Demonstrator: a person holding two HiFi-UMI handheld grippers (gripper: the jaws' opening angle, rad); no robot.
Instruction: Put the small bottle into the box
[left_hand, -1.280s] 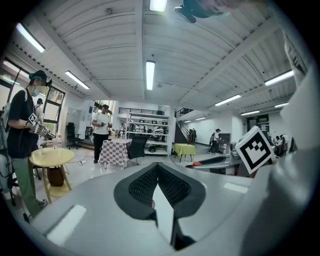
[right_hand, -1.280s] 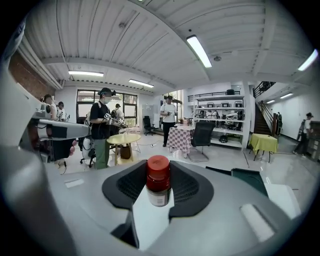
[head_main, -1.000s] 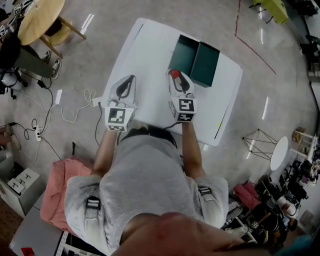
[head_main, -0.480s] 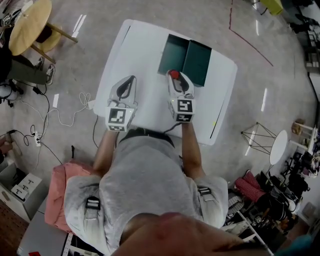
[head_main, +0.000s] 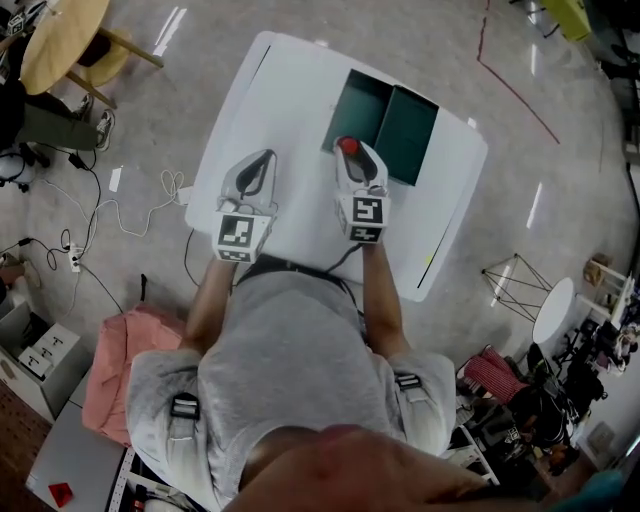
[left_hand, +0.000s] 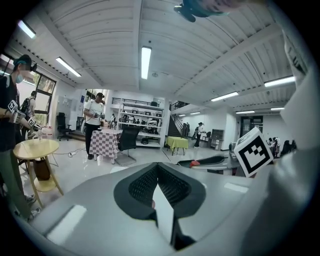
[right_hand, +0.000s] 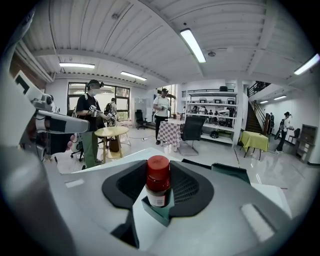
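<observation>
Red cap, dark brown body, white label: that's the small bottle (right_hand: 158, 182), and your right gripper (right_hand: 159, 199) has it. The jaws stand part-way apart, pressed on the bottle's lower body from either side.

Only the right gripper view gives you the label and the brown body. From the head view the bottle (head_main: 347, 146) is just a red dot at the tips of the right gripper (head_main: 352, 153).

What the head view does give you is the layout. The dark green open box (head_main: 405, 125) lies on the white rectangular table (head_main: 285, 90), and the bottle sits right at the box's near edge. Whether the bottle touches anything below, I can't tell.

The bottle stands upright, long axis vertical, cap on top.

Your left gripper (left_hand: 158, 170) shows its jaws closed together in its own view, with nothing between them. In the head view that left gripper (head_main: 262, 158) is over the table's near left side, apart from the box.
</observation>
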